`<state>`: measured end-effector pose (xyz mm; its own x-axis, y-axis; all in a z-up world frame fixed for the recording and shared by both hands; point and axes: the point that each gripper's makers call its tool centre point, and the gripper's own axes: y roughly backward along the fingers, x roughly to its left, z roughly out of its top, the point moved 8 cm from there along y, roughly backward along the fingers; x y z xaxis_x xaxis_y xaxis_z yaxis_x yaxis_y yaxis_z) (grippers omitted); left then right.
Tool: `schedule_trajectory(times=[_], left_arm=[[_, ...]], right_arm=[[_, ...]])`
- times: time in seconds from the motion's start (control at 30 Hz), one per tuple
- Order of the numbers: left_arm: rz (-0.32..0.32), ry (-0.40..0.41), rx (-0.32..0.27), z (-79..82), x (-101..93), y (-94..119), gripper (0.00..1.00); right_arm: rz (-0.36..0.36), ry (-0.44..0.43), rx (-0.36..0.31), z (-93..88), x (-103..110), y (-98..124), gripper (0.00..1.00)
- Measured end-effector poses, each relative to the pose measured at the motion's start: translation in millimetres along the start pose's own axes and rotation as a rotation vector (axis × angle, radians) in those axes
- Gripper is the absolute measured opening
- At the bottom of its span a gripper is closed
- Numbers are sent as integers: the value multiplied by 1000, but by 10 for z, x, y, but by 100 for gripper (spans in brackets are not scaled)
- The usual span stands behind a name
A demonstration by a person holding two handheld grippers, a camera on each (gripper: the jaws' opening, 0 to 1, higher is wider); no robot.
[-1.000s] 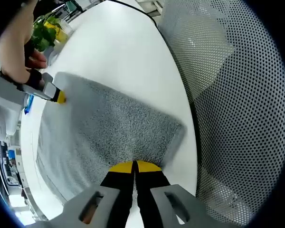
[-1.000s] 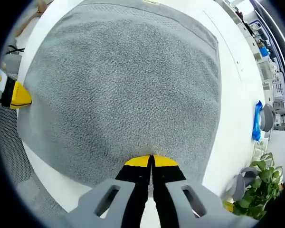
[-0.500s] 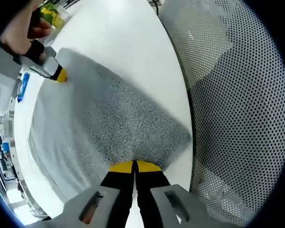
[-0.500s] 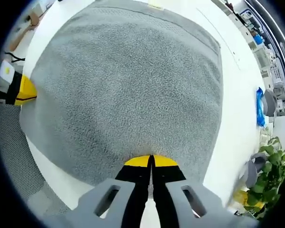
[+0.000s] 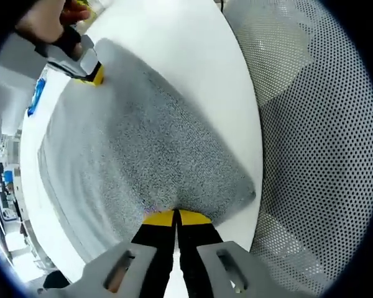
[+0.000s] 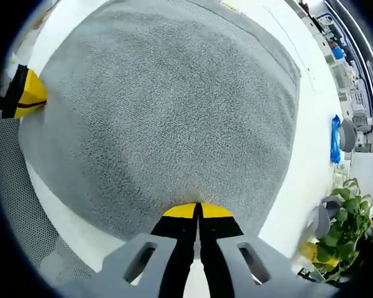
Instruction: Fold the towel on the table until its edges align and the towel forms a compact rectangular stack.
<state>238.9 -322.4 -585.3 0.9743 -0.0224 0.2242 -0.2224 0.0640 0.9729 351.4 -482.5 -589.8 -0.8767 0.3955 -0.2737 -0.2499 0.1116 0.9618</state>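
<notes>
- Fingers of the left gripper (image 5: 174, 215) are pressed together on the near edge of the grey towel (image 5: 137, 143), yellow tips meeting at 6 o'clock in the left gripper view with pile bunched between them.
- Fingers of the right gripper (image 6: 197, 210) are likewise pinched onto the towel's hem at 6 o'clock of the right gripper view; no gap shows between the tips.
- Each gripper also appears in the other's view: the right one at 11 o'clock of the left gripper view, the left one at 9 o'clock of the right gripper view, both at towel corners.
- Between them the towel lies spread over the white table (image 5: 174, 56), its far edge running toward 12 o'clock in the right gripper view.
- Beside the table, a perforated mesh chair (image 5: 317, 143) sits at 3 o'clock; a potted plant (image 6: 343, 230) stands at 4 o'clock of the right gripper view.
- Judged step: the first fold, with both near corners gripped.
- Next, I judge, both corners need carrying together over to the far edge, kept level so the hems meet squarely.
</notes>
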Motion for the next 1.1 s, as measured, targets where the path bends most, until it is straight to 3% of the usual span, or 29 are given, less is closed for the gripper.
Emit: schedule_trajectory(times=[0.1, 0.23, 0.5, 1.1], left_arm=[[-3, 25, -3, -45, 21, -4, 0], [6, 7, 19, -127, 40, -12, 0], [3, 34, 35, -275, 112, -14, 0], [-23, 91, 80, -506, 217, -27, 1]], right_arm=[[44, -23, -32, -28, -6, 8, 0], [131, -114, -81, -68, 24, 27, 0], [118, -111, -129, -108, 165, 70, 0], [131, -224, -268, -118, 387, 117, 0]])
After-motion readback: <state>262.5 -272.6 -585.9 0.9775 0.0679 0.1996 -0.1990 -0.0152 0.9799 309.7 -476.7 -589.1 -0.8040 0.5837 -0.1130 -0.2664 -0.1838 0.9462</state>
